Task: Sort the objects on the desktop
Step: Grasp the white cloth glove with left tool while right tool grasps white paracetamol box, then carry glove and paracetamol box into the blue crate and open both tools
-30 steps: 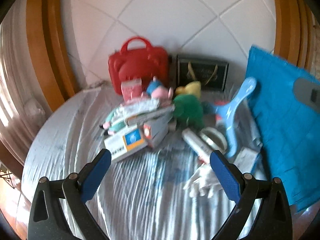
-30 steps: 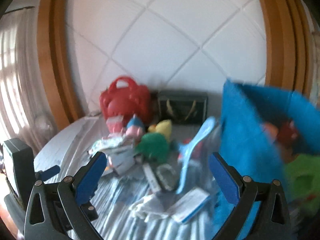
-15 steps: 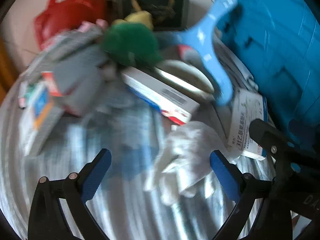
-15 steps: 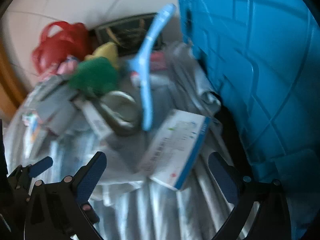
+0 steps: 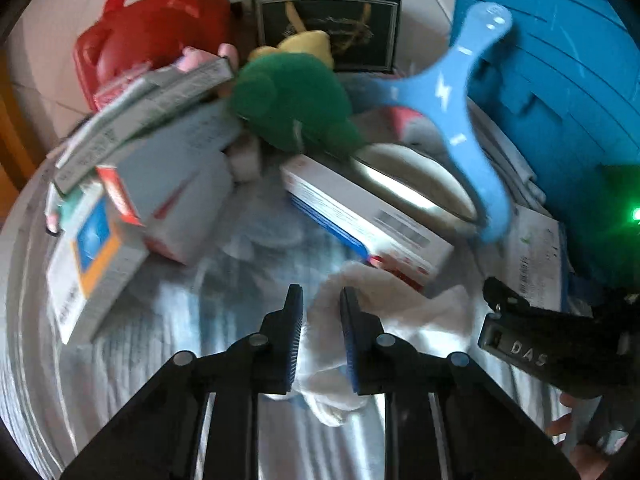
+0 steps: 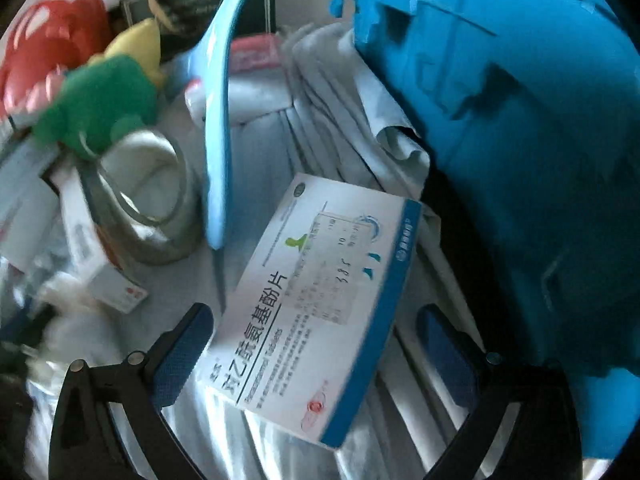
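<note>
White crumpled glove [image 5: 384, 320]: soft, limp; one fold caught between the pads of the left gripper [image 5: 320, 336], whose jaws have just been closing and now pinch it, the rest spilling out to the right of the jaws onto the striped cloth [image 5: 180, 320].

White-and-blue tablet box [image 6: 316, 304]: flat, printed face up, lying between the fingers of the right gripper [image 6: 316, 344]. Jaws spread wide, left pad just beside the box's edge, right pad apart from it. Nothing gripped.

Beyond the left jaws: long red-and-blue carton [image 5: 360, 220] just past the glove; tape roll [image 5: 416, 188] behind that; blue three-armed toy [image 5: 452, 100] lying over the roll; green plush [image 5: 292, 104] with a yellow plush [image 5: 308, 46] behind it; a pile of cartons [image 5: 140, 160] up and left of the jaws; red case [image 5: 152, 24] and dark framed picture [image 5: 324, 28] farthest out.

Right of both jaws: blue crate [image 6: 520, 140], close against the tablet box.

Progress, as judged: early. The heap looks unsorted, and what the crate holds is not visible. First pick secured on the left; the right has yet to close; everything else remains.

Pose: both grippers pitched steeply down at the cloth, side by side, the right one's body showing at the left view's lower right, fingers of a hand under it.
</note>
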